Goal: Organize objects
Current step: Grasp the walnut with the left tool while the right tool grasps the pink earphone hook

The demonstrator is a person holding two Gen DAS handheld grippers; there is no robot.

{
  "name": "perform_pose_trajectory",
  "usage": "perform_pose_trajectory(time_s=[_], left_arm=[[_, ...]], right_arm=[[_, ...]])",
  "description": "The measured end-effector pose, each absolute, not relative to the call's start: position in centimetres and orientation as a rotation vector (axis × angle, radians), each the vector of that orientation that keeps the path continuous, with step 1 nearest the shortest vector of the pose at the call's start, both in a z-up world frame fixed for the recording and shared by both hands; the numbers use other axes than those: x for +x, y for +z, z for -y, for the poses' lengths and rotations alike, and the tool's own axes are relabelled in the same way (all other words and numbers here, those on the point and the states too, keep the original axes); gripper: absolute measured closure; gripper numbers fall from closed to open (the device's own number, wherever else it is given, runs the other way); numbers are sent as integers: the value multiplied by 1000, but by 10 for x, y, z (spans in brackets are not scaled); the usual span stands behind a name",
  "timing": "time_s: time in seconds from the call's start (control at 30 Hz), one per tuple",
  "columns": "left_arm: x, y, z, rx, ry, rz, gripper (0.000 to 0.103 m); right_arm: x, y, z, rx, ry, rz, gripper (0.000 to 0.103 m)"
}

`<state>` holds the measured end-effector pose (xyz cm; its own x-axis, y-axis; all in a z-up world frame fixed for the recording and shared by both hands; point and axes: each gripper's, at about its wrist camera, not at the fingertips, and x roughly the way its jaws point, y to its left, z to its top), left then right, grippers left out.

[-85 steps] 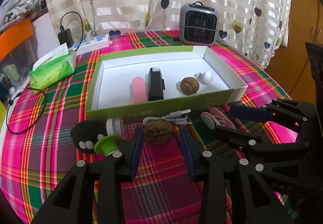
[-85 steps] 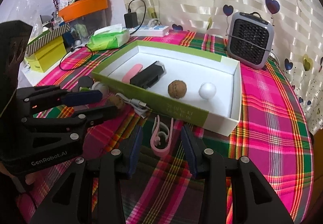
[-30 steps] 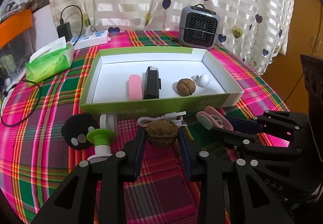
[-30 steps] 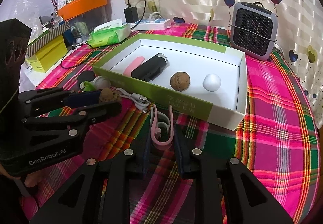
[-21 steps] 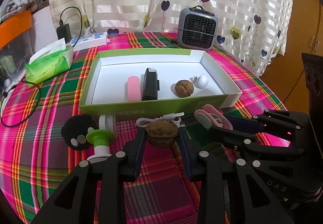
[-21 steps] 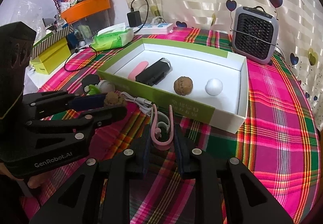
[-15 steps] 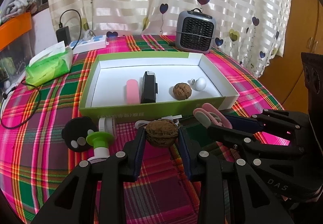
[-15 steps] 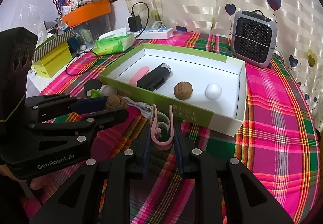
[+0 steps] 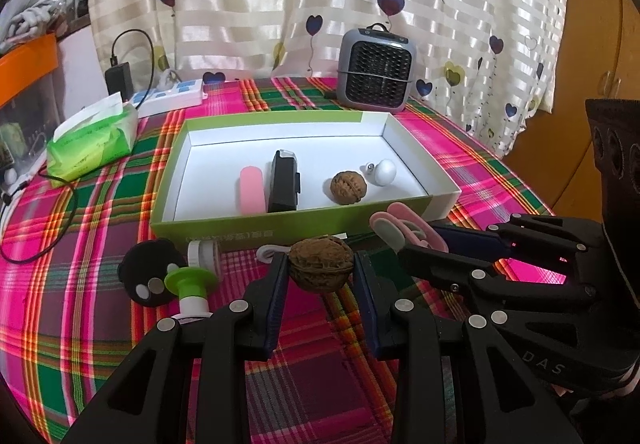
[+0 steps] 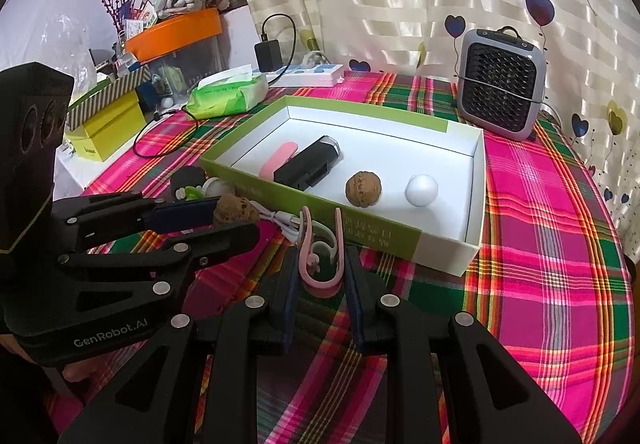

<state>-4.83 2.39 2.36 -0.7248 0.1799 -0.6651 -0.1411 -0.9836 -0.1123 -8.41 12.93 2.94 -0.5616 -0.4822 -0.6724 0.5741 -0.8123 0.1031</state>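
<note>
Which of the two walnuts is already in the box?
The smaller-looking walnut beside the white ball; the other walnut is clamped in the left jaws, outside the box.

Box mid-table: case, device, walnut, ball inside left-to-right. Heater behind, tissue pack at left edge.

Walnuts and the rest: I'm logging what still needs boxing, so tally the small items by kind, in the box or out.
Walnuts: 2, one in the box at, one in the left gripper at
Pink items: 2
Black case: 1
White ball: 1
White cable: 1
Green-capped item: 1
Black round item: 1
Total: 9
</note>
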Motion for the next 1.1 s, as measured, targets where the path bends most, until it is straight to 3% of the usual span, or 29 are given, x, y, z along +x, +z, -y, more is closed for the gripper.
perform_pose_trajectory(time_s=[1.1], left_arm=[[-51,28,-21,-1057,2771,111,72]], right_arm=[[-88,37,-128,956,-2375,-174,80]])
